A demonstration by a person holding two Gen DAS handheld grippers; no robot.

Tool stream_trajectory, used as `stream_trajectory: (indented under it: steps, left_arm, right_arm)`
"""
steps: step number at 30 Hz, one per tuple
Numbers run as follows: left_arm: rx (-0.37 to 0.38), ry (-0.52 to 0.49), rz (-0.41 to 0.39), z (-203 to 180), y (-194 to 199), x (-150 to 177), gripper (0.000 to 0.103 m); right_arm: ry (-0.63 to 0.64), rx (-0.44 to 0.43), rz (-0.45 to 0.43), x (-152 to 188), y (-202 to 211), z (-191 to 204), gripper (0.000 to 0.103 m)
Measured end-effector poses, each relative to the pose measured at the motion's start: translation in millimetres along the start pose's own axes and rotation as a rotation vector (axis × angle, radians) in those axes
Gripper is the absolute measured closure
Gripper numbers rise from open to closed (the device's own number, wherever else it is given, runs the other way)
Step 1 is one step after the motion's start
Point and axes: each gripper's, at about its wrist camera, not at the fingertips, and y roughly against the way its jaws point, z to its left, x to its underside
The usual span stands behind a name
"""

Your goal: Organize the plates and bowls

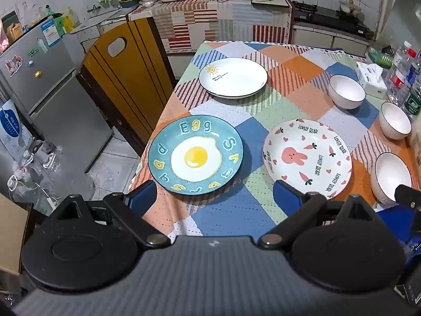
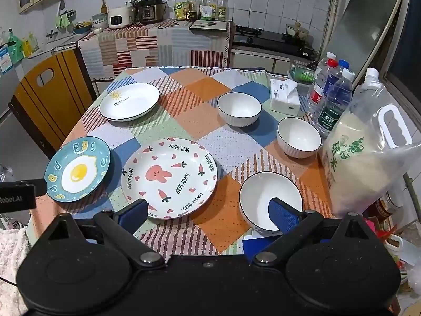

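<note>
Three plates lie on the checked tablecloth: a blue egg plate (image 1: 195,157) (image 2: 77,172), a pink bunny plate (image 1: 307,157) (image 2: 169,177) and a white sun plate (image 1: 232,77) (image 2: 129,101). Three white bowls stand to the right: near (image 2: 271,202) (image 1: 392,176), middle (image 2: 298,137) (image 1: 394,120) and far (image 2: 239,108) (image 1: 347,91). My left gripper (image 1: 214,197) is open and empty above the table's near edge, between the egg and bunny plates. My right gripper (image 2: 208,214) is open and empty; its right finger overlaps the near bowl in view.
A bag of rice (image 2: 365,158), water bottles (image 2: 332,97) and a tissue box (image 2: 285,97) crowd the table's right side. A wooden chair (image 1: 126,79) stands at the left edge. A fridge (image 1: 39,79) and kitchen counter (image 2: 158,42) lie beyond.
</note>
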Motion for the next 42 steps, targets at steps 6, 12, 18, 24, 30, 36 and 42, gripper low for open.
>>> stream_trajectory:
  steps: [6, 12, 18, 24, 30, 36, 42]
  left_arm:
    - [0.008, -0.021, 0.001, -1.2, -1.0, 1.7, 0.007]
    - [0.026, -0.015, 0.013, -2.5, -3.4, 2.9, 0.007]
    - [0.032, -0.021, 0.006, -4.2, -2.3, 3.1, 0.007]
    - [0.043, -0.029, -0.008, -5.4, -0.3, 3.8, 0.007]
    - [0.054, -0.041, -0.012, -6.4, 0.0, 4.0, 0.007]
    - [0.065, -0.046, 0.005, -5.2, -5.0, 5.4, 0.007]
    - [0.055, -0.051, 0.031, -4.0, -17.5, 9.7, 0.007]
  right_arm:
    - [0.000, 0.006, 0.009, 1.1, -2.8, 1.0, 0.003]
    - [0.007, 0.004, 0.015, 2.1, -6.1, 2.1, 0.003]
    - [0.018, -0.002, 0.014, 2.4, -6.7, 4.0, 0.003]
    - [0.019, 0.001, 0.018, 2.7, -8.1, 4.2, 0.003]
    - [0.016, 0.005, 0.019, 2.9, -8.9, 3.0, 0.003]
    - [0.018, 0.006, 0.026, 3.4, -11.1, 2.0, 0.003]
    - [0.025, 0.001, 0.030, 4.9, -13.2, 3.5, 0.003]
